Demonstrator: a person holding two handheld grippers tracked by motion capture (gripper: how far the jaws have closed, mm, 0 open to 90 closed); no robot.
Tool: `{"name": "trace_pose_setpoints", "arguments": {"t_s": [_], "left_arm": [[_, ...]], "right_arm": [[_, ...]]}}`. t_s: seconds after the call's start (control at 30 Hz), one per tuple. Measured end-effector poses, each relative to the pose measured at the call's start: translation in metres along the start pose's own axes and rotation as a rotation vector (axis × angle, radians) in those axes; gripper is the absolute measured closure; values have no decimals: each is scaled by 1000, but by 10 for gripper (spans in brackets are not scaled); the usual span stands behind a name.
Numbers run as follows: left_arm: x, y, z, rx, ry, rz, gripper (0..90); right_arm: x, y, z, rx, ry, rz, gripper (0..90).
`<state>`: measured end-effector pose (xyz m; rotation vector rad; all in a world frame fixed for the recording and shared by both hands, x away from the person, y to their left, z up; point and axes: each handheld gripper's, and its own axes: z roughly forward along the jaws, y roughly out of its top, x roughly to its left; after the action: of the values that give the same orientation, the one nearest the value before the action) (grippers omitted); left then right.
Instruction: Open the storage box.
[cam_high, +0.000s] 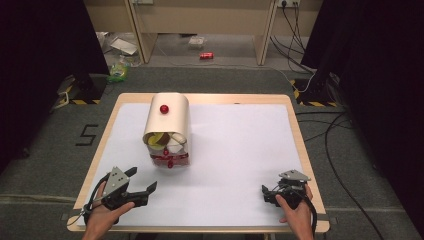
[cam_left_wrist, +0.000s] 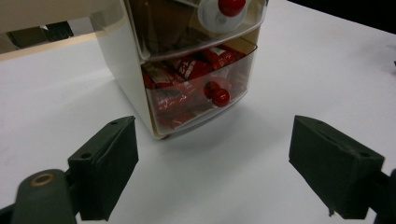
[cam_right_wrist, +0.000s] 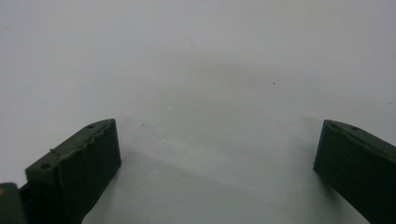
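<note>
Partly cropped drawer unit (cam_left_wrist: 187, 70), left tool (cam_left_wrist: 215, 172) spread

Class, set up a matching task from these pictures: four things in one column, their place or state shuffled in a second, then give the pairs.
1. left hand-held gripper
2. right hand-held gripper
3. lower drawer
4. soda can

A. on the floor beyond the table
B. near right corner, open
C. holds red packets
D. open, facing the drawer unit

Pairs: 1-D, 2-B, 3-C, 4-A
</note>
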<state>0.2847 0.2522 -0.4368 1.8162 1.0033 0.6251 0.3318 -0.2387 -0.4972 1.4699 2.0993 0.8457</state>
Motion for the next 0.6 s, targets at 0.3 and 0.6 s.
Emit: {"name": "trace_pose_setpoints", "arguments": {"t_s": [0.3,0.6], "left_arm": [[-2,15,1,-20,-9,19,150],[-5,25,2,-39,-12,35,150]], "right_arm": [[0,0,0,0,1,0,6],[0,0,0,1,0,0,6]]}}
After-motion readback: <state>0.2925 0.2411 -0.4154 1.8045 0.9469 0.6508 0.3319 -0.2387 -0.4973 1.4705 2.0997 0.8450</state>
